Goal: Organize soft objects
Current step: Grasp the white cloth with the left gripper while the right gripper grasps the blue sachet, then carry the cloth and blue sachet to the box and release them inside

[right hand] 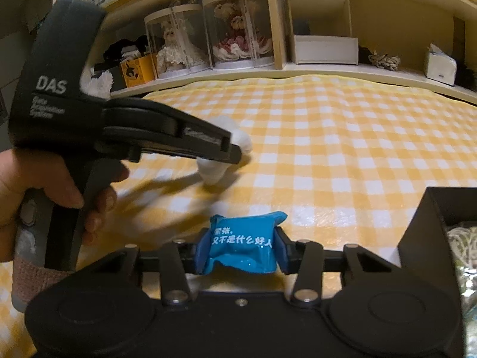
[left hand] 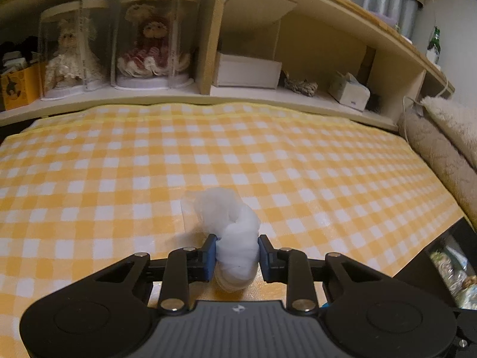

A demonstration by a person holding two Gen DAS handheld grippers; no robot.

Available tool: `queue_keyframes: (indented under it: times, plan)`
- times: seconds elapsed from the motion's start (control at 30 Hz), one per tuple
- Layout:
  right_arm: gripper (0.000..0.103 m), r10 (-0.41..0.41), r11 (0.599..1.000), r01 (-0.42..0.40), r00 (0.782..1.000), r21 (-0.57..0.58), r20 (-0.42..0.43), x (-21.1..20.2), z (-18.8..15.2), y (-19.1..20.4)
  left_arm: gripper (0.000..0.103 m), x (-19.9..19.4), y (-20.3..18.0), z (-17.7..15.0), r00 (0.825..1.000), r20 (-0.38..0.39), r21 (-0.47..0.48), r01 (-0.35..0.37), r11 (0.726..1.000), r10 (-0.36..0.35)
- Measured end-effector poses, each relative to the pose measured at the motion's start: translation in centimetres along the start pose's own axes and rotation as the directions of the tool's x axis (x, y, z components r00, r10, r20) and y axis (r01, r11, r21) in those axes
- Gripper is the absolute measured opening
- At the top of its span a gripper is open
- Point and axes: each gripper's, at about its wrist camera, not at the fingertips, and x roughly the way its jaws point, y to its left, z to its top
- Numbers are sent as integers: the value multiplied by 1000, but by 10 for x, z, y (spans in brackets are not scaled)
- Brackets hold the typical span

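Left gripper [left hand: 237,253]: my pads are pressed on the white wad [left hand: 232,232], jaws narrow around its near end. The wad sits on the checked cloth [left hand: 268,155], its far end flared out loose beyond the pads.
Left risk: I only have the tail of the wad pinched. If I lift quickly, the loose end may drag on the cloth or the soft stuff may slide out of the pads.
Hand [right hand: 44,185]: it shows in the right view wrapped round the left gripper's handle. That gripper's body covers most of the wad there, so only two white bits peek out.
Right gripper [right hand: 241,250]: my jaws are clamped on the blue packet [right hand: 243,243], which bulges and creases between the pads. It is low over the cloth's near edge.
Right risk: the packet looks slick and puffy. I judge a hard squeeze could pop it or squirt it forward out of the jaws.
Black box [right hand: 429,232]: it stands just right of the right gripper, cut off by the frame. It may be where things go, but I cannot tell. Swinging right, I could clip its near wall with a finger.
Hidden: the wad's underside and whether the packet touches the cloth are behind the gripper bodies. The box contents are a pale blur.
Shelf [left hand: 208,95]: far off, not in my way.
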Motion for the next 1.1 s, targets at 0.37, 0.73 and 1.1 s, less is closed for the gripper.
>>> queue_keyframes:
  times: [0.37,0.73,1.1]
  plan:
    - [46,11,999,-13,998,29,60,-56,24,-8,30,-73,-29,21,997,75,-31,19,999,-17]
    - [46,-18,999,14,993,31,119,-140,49,-40,30,-146,-79,28,984,158,-7,83,997,-81]
    - [46,-41,997,30,985,65,166,-216,44,-86,30,-183,-126,4,972,154,10,177,984,-177]
